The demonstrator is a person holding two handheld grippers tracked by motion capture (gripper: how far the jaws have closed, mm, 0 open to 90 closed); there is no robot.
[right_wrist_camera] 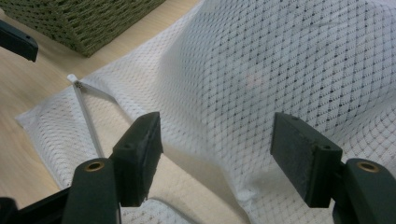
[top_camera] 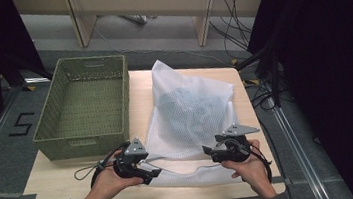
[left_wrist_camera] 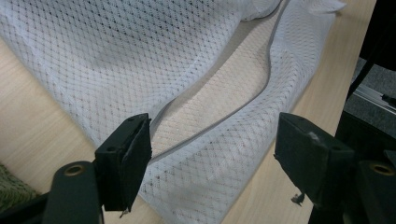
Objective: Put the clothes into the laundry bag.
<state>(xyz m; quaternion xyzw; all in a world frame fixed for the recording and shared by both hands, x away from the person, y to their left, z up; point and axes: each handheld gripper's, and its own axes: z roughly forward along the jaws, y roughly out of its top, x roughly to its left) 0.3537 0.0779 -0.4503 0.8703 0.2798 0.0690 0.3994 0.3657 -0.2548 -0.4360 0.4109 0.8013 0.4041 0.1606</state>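
Observation:
A white mesh laundry bag (top_camera: 191, 113) lies on the wooden table (top_camera: 54, 189), with something bluish inside it. Its near end is unzipped, and the zipper edge (left_wrist_camera: 224, 114) curves across the open mouth. My left gripper (top_camera: 153, 166) is open at the bag's near left corner, jaws spread above the mesh (left_wrist_camera: 140, 51) and the zipper. At the bag's near right edge my right gripper (top_camera: 210, 154) is open too, and the raised upper layer of mesh (right_wrist_camera: 280, 70) sits just beyond its jaws. The zipper pull (right_wrist_camera: 74, 79) lies at the left of the right gripper view.
A green woven basket (top_camera: 84, 105) stands on the table's left half, right beside the bag; its corner (right_wrist_camera: 88, 23) shows in the right gripper view. The table's near edge is close under both hands. Black curtains and cables stand to the right.

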